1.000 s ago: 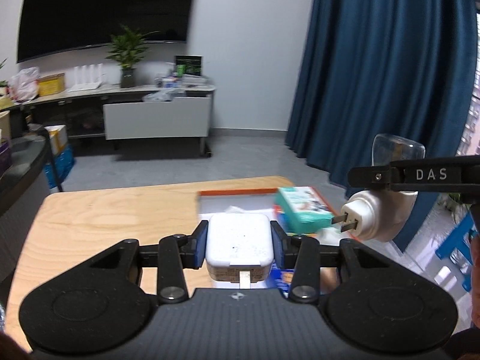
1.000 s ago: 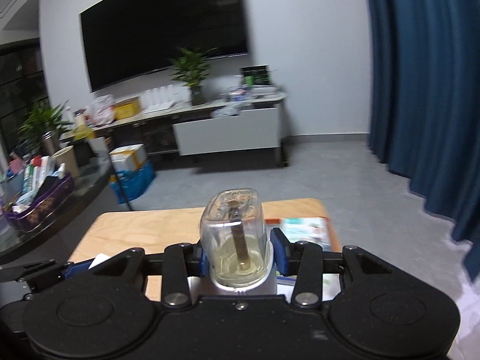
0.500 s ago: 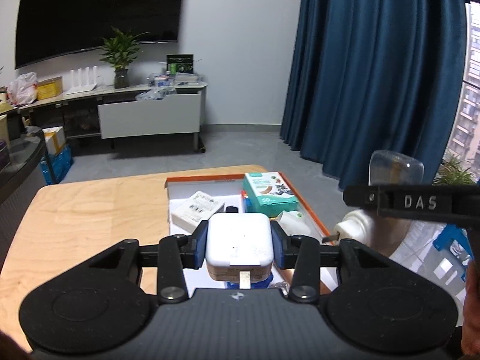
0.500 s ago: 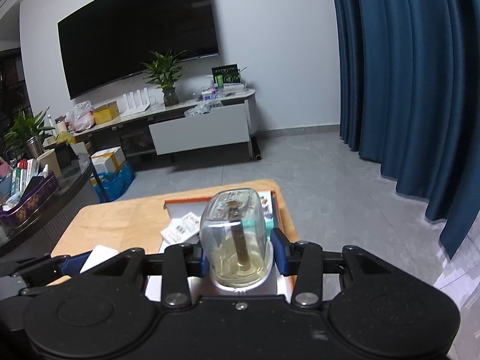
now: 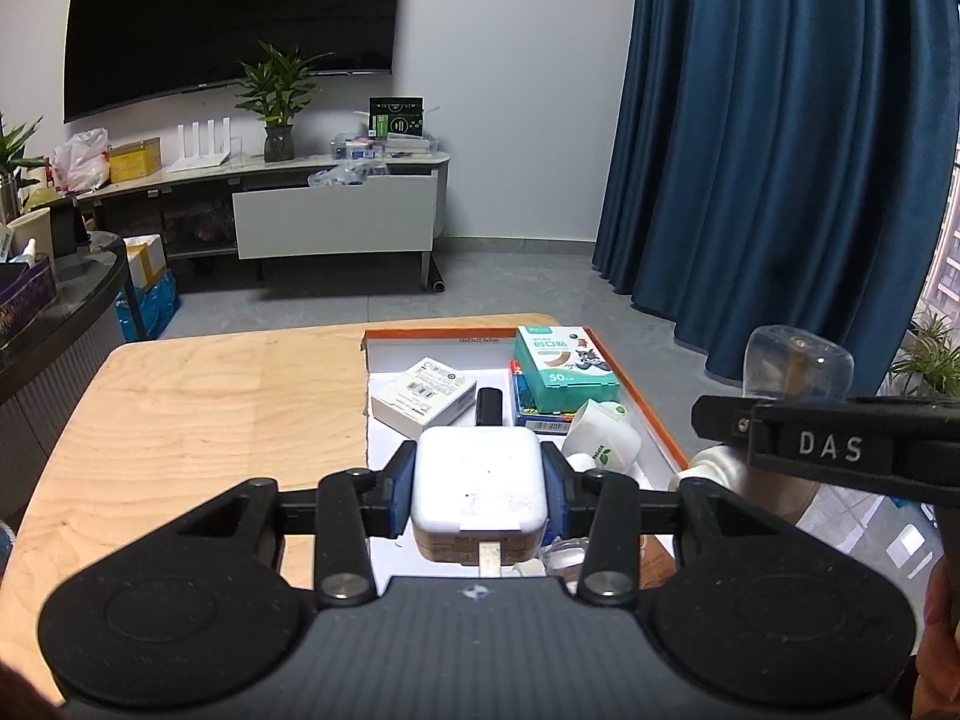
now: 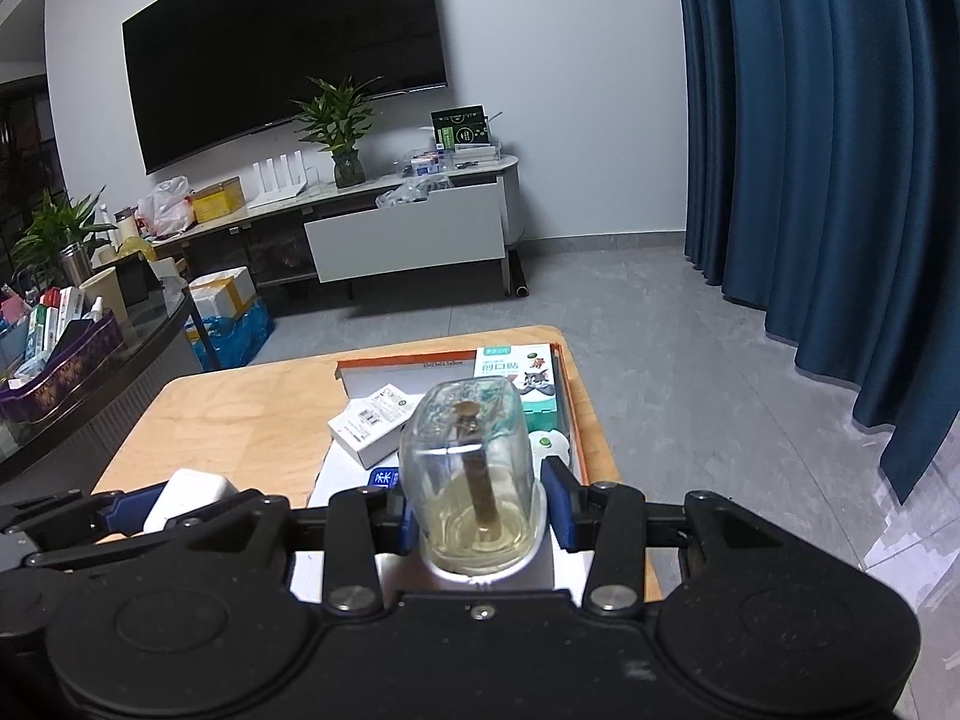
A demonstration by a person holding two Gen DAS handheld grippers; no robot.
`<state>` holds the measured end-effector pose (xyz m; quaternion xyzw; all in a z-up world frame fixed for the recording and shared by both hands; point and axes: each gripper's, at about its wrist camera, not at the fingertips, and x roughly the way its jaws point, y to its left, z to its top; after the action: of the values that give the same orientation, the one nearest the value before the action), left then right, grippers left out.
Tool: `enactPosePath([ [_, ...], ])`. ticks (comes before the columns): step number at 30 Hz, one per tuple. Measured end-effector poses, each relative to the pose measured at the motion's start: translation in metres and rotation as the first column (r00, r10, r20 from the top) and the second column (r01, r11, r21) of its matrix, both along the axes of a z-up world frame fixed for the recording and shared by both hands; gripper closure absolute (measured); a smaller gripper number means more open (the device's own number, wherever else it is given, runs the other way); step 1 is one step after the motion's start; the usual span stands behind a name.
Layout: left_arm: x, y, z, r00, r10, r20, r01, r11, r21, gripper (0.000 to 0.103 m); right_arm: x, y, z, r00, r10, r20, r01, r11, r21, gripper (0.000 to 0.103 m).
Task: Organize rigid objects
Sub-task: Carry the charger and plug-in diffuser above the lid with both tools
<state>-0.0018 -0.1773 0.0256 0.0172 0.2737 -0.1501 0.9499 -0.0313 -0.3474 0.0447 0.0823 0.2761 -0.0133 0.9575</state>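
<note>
My left gripper (image 5: pixel 478 495) is shut on a white square box (image 5: pixel 478 486), held above the near end of an orange-rimmed tray (image 5: pixel 651 405) on the wooden table (image 5: pixel 210 408). My right gripper (image 6: pixel 477 510) is shut on a white plug-in device with a clear bottle top (image 6: pixel 468 468); in the left wrist view it (image 5: pixel 792 363) hangs off the tray's right edge. The tray holds a teal box (image 5: pixel 564 369), a white box (image 5: pixel 423 396), a black block (image 5: pixel 491 407) and a white cup (image 5: pixel 603 429). The left gripper's white box also shows in the right wrist view (image 6: pixel 189 495).
The tray lies along the table's right side, with the table edge and floor just beyond it. A blue curtain (image 5: pixel 780 150) hangs at the right. A TV cabinet (image 5: pixel 333 222) stands across the room, and a dark side table (image 6: pixel 78 354) with clutter is at the left.
Both grippers have come lower and closer over the tray, each still holding its object. The plug-in device has swung so its prongs no longer show.
</note>
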Motion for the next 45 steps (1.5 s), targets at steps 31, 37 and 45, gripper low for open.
enactPosePath([
  [31,0.001,0.001,-0.006,1.000,0.012,-0.019,-0.012,1.000,-0.010,0.060,0.008,0.002,-0.006,1.000,0.008,-0.029,-0.008,1.000,-0.005,0.053],
  [37,0.001,0.001,-0.006,1.000,0.012,-0.019,-0.012,1.000,-0.011,0.060,0.008,0.002,-0.007,0.999,0.012,-0.032,-0.013,1.000,-0.007,0.053],
  [45,0.001,0.000,-0.006,1.000,0.012,-0.019,-0.012,1.000,-0.011,0.060,0.010,0.001,-0.009,0.999,0.018,-0.039,-0.018,1.000,-0.003,0.053],
])
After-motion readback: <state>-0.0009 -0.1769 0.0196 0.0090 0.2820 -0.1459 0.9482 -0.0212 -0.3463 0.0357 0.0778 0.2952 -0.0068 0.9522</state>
